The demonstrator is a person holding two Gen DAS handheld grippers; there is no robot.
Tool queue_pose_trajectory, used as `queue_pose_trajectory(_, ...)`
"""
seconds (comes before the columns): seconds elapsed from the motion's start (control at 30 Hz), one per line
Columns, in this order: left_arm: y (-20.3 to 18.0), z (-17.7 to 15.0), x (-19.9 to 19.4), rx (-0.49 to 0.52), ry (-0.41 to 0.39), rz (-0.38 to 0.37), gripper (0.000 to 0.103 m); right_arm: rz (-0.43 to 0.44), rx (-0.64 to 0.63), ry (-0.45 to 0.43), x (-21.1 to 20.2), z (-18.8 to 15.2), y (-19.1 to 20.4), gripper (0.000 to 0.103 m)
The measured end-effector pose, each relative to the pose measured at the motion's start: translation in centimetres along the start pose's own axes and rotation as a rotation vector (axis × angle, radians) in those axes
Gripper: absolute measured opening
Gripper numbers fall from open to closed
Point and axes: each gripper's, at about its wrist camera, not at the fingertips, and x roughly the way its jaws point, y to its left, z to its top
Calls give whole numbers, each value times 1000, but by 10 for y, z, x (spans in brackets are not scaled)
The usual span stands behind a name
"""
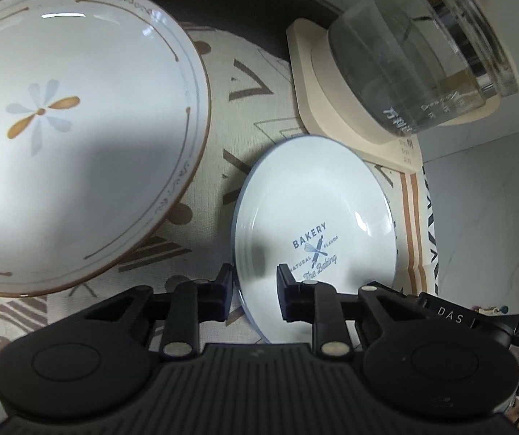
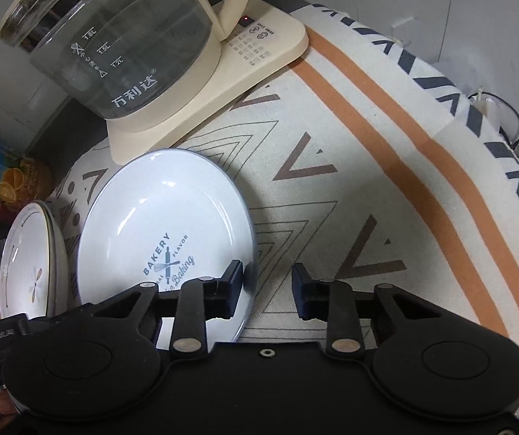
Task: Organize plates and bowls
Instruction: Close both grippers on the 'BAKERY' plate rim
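Left wrist view: left tongs [image 1: 254, 291] spread, straddling the rim of one small white round plate [image 1: 314, 224] printed "BAKERY NATURAL FLAVOR The Baking", at 6 o'clock on the patterned cloth tabletop [image 1: 230, 137]. One large white flower-painted plate [image 1: 74, 134] at 10 o'clock. One glass kettle [image 1: 419, 61] at 2 o'clock.

Right wrist view: right tongs [image 2: 266, 288] spread, holding nothing; one finger [image 2: 232, 288] overlaps the small plate's edge. Kettle reads "万利达", "1.8L", "1.5L", "1.2L".

The small white round plate [image 2: 165, 224] reads "BAKERY", "FLAVOR", "Baking". The clear glass kettle [image 2: 114, 43] bears "万利达", "1.8L", "1.5L", "1.2L". The black gripper part [image 1: 451, 317] shows "DAS".
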Motion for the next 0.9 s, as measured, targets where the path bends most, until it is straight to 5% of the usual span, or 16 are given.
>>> queue_pose_trajectory(0.37, 4, 1, 16, -13, 35, -8, 10, 18, -53, 65, 15, 9, 8, 28)
queue_pose_trajectory(0.47, 2, 1, 12, -1, 25, -2, 9, 34, -72, 67, 16, 10, 13, 17)
queue_pose_trajectory(0.9, 2, 1, -20, -5, -36, -27, 9, 58, -130, -26, -10, 10, 23, 10)
